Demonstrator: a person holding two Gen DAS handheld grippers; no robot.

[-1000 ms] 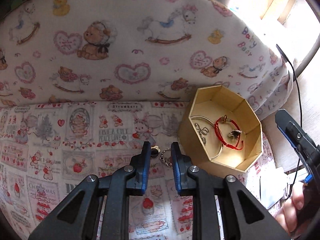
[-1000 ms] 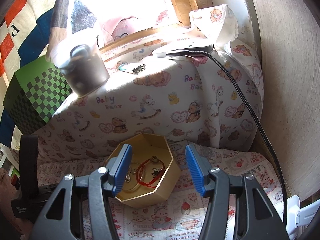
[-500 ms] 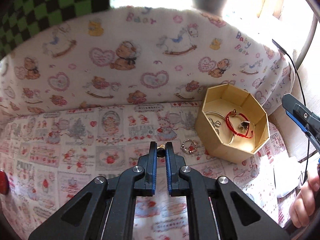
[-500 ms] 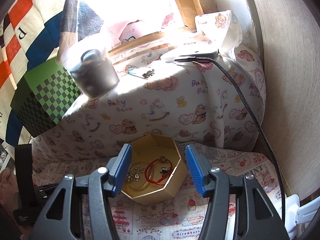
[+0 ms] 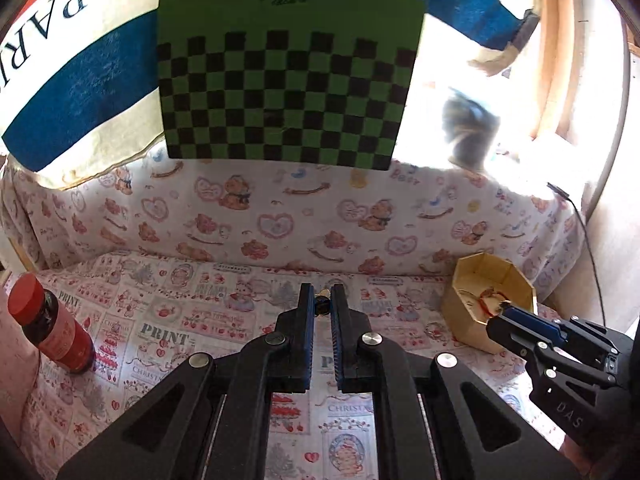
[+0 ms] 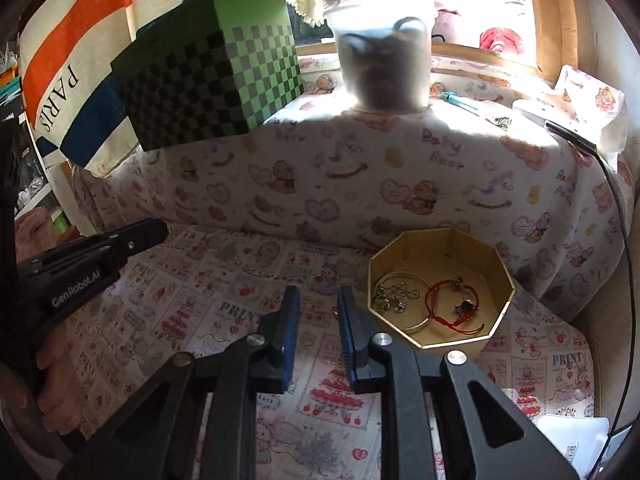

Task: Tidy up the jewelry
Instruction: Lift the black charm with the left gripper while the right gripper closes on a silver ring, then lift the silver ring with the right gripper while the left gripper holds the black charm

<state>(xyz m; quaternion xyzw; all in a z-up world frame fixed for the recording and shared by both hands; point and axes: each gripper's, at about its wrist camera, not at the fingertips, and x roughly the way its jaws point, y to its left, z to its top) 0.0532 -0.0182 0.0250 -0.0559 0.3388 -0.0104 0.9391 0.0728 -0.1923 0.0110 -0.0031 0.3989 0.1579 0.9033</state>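
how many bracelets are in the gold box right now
2. A gold bangle lies on the left of the box floor, and a red cord bracelet sits right of it, overlapping it. Small silver pieces lie inside the bangle; more could be hidden behind the near wall.

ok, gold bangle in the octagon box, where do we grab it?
Probably the gold bangle by its far arc, straight down from above, one finger inside the loop. It lies flat in the octagonal box, so the walls block side approaches. The red cord bracelet crosses its right side and the charms crowd its left.
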